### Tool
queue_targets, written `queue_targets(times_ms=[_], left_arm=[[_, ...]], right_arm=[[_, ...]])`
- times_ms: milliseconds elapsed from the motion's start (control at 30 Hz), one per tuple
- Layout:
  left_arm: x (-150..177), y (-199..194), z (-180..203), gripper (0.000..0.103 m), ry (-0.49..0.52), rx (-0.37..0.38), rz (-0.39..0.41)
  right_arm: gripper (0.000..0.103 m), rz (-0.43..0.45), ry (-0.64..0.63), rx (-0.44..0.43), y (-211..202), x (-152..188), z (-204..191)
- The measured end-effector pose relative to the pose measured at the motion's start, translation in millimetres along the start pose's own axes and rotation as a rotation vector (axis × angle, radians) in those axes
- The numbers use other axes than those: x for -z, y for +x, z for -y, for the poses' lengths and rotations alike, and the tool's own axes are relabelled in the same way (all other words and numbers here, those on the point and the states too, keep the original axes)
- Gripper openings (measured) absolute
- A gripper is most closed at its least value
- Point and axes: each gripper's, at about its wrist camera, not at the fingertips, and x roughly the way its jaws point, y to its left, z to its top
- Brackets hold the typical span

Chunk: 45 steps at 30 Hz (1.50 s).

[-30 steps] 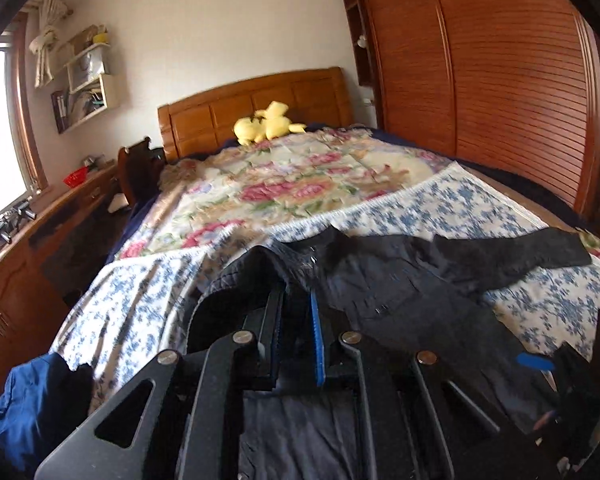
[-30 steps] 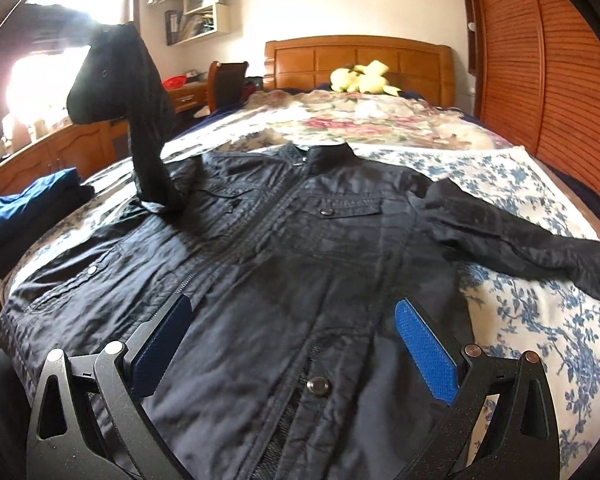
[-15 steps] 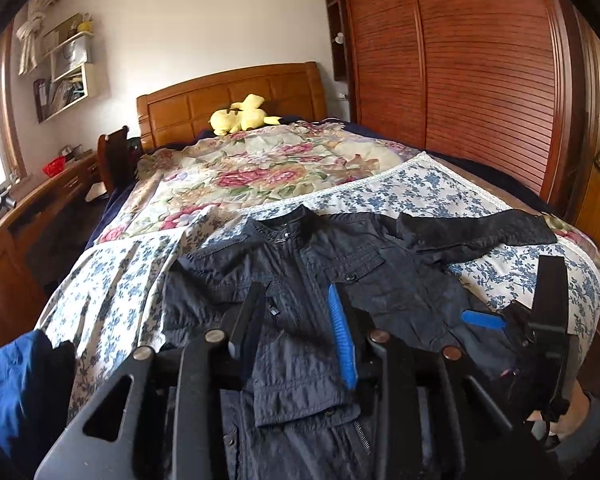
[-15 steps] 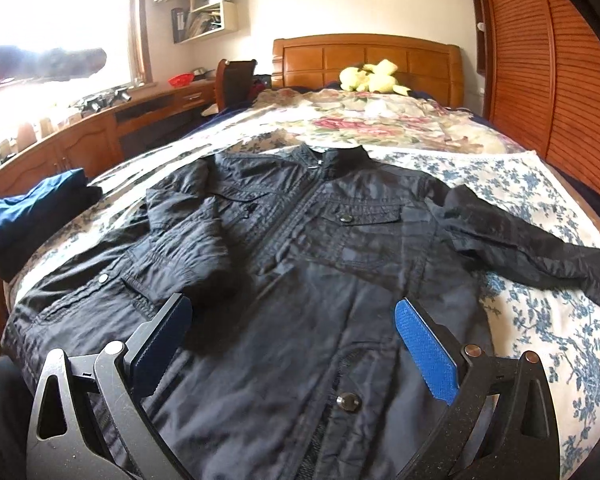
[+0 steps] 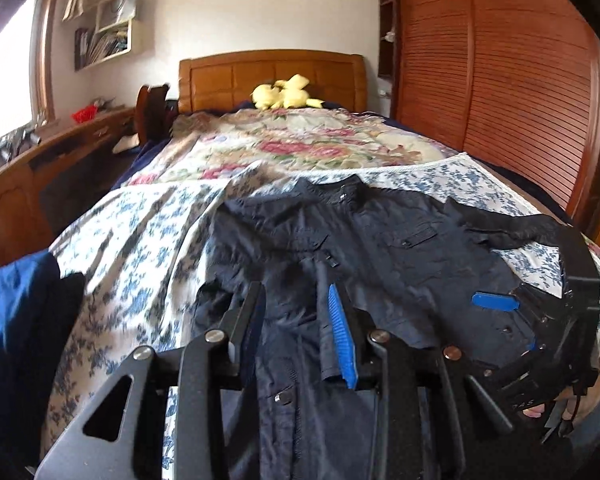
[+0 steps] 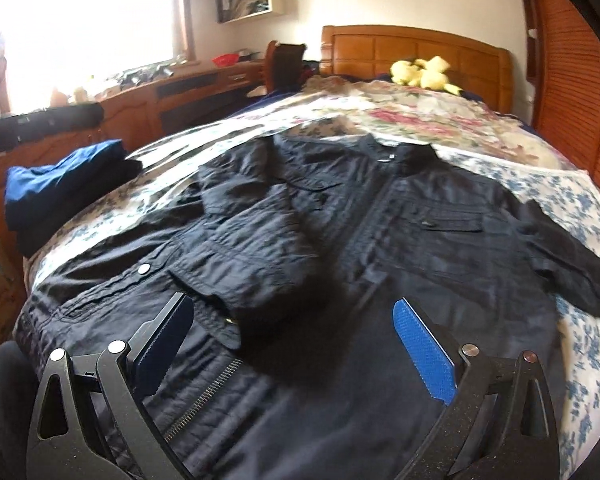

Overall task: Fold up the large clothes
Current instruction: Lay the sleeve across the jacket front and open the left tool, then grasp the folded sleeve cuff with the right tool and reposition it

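The dark jacket (image 6: 380,248) lies front-up on the blue-flowered sheet (image 5: 140,240) at the near end of the bed, collar toward the far headboard (image 6: 416,52). Its left sleeve (image 6: 252,240) is folded across the chest; the right sleeve (image 6: 572,260) lies stretched out over the sheet. The fabric appears to be a thin, crinkled woven cloth: light, limp, probably somewhat slick, stiffer at the zip, snaps and pocket flaps.

The left gripper (image 5: 296,320) hovers over the near hem, jaws narrowly parted, gripping nothing. The right gripper (image 6: 296,344) stands wide and empty over the lower front.

Recommended hold: the right sleeve at its cuff, or the hem corners. Pinch a seamed edge, not a flat panel.
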Motion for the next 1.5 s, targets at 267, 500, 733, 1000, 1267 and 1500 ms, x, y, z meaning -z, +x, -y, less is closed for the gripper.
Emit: queue_targets(times_ms=[267, 500, 733, 1000, 1267, 1500], left_arm=[[32.7, 25.3, -33.3, 0.032, -0.044, -0.016, -0.022], [64.5, 52.9, -44.6, 0.032, -0.071, 0.002, -0.061], [83.8, 58.0, -45.8, 0.032, -0.091, -0.013, -0.016], [85.7, 51.1, -41.9, 0.032, -0.068, -0.02, 0.028], [86.1, 45.6, -42.7, 0.032, -0.073, -0.001, 0.049], [84.0, 35.1, -41.1, 0.032, -0.088, 0.034, 0.06]], right_arm=[[0.09, -0.097, -0.048, -0.066, 44.4, 9.7, -22.1], [0.089, -0.15, -0.105, -0.053, 61.9, 18.9, -35.1], [0.086, -0.168, -0.102, -0.042, 67.1, 21.4, -34.8], [0.085, -0.172, -0.1, -0.04, 69.5, 22.0, -33.8], [0.038, -0.19, -0.08, -0.001, 72.1, 18.9, -30.0], [0.005, -0.149, -0.136, -0.029, 46.6, 6.7, -42.3]])
